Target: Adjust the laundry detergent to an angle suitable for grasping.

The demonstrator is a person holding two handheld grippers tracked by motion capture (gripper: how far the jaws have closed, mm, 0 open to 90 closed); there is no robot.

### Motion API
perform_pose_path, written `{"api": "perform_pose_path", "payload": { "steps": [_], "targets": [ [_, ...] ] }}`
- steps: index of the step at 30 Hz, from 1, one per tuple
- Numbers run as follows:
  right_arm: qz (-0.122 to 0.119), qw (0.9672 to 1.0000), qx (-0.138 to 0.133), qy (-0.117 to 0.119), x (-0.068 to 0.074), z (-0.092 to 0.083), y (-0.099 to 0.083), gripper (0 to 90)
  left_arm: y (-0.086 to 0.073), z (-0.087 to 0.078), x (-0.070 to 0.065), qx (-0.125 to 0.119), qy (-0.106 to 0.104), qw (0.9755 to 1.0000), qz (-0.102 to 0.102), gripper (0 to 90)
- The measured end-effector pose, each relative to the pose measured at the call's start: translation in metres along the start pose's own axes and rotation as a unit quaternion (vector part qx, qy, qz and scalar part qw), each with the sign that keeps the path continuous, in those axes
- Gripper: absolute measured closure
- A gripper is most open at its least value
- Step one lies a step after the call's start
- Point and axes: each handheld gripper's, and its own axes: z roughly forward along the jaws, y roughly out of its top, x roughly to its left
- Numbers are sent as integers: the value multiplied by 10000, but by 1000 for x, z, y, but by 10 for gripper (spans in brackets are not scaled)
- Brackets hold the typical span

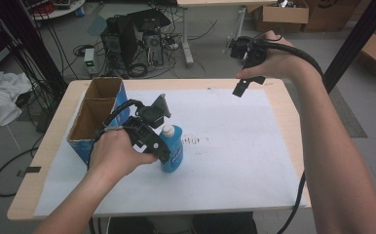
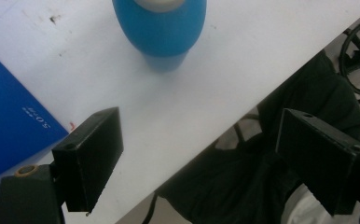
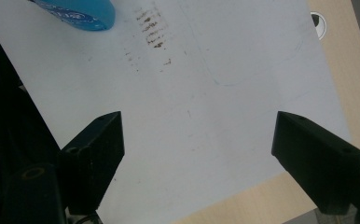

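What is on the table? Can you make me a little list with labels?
bottle: blue bottle with white cap, upright on the white sheet
box: open cardboard box with blue side, two compartments, at the table's left
left gripper: jaws open, close beside the bottle, nothing between them
right gripper: jaws open, raised over the table's far right, holding nothing

I hold 2 hand-held grippers, 1 per hand: the left hand-held gripper (image 1: 162, 127) & the right hand-held gripper (image 1: 244, 84). Each has 2 black jaws. On the counter (image 1: 284, 100) there's 1 blue bottle (image 1: 172, 148) w/ 1 white cap (image 1: 167, 130). There's 1 cardboard box (image 1: 94, 117), & it has 2 parts inside. 1 white sheet (image 1: 235, 161) covers the counter.
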Motion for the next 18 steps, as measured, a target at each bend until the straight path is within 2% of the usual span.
{"api": "perform_pose_path", "payload": {
  "steps": [18],
  "targets": [
    [72, 10000, -41, 36, -2, 1, -7, 172, 5, 1, -3, 7, 69, 10000, 69, 141]
  ]
}}
